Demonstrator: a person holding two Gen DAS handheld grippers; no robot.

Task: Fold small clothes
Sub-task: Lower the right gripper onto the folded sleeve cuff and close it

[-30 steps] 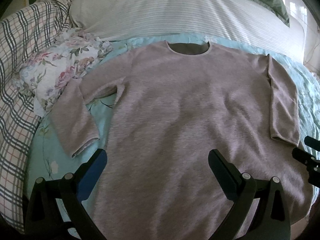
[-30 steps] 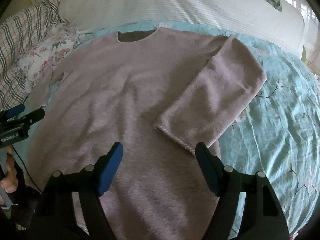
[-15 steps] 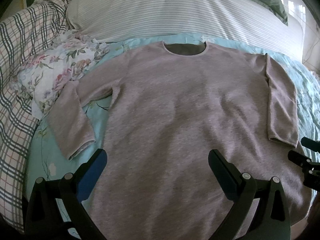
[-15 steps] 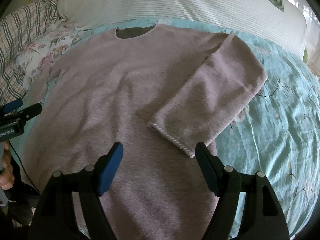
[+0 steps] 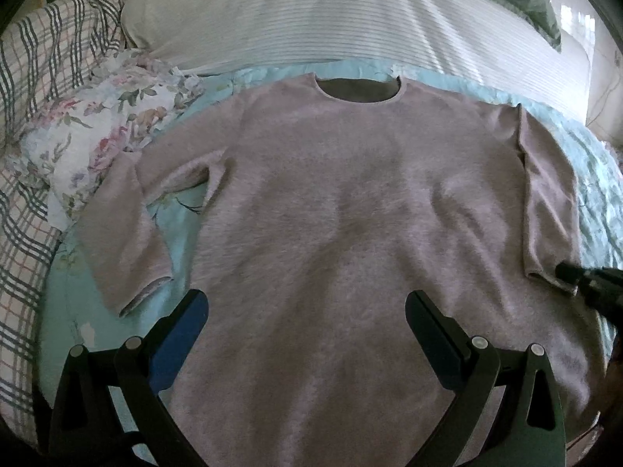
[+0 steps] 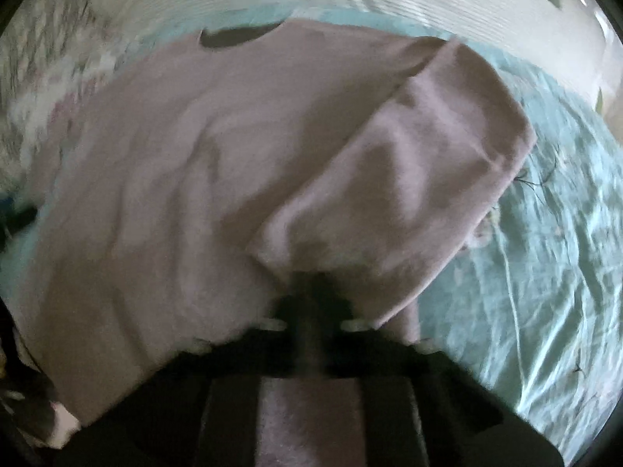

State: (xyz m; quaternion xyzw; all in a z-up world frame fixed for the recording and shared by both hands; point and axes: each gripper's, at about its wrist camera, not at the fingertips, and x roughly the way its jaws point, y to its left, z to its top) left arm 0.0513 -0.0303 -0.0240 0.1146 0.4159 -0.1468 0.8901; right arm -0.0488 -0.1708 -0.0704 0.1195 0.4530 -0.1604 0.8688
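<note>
**Right hand-held gripper clamped on the sleeve cuff, left one wide apart above the hem**

The pink sweater (image 5: 342, 210) lies flat on the bed, on a light blue sheet (image 6: 545, 272), with its neck opening at the far end from both tools. The left hand-held gripper (image 5: 305, 319) hangs over the lower middle of the sweater; its two fingers stand wide apart and nothing is between them. The body of the garment spreads ahead of it and to both sides. To its left, the left sleeve (image 5: 124, 233) lies bent on the sheet, the cuff pointing back toward the tool.

The right hand-held gripper (image 6: 311, 292) is closed on the cuff of the right sleeve (image 6: 409, 179). This sleeve runs forward and to the right from the fingers, lying partly on the sweater body. The right wrist view is blurred, so the finger edges are not sharp.

Far ahead of both tools lies a white striped pillow (image 5: 350, 19). To the far left are a floral cloth (image 5: 101, 132) and a plaid blanket (image 5: 31, 116).
</note>
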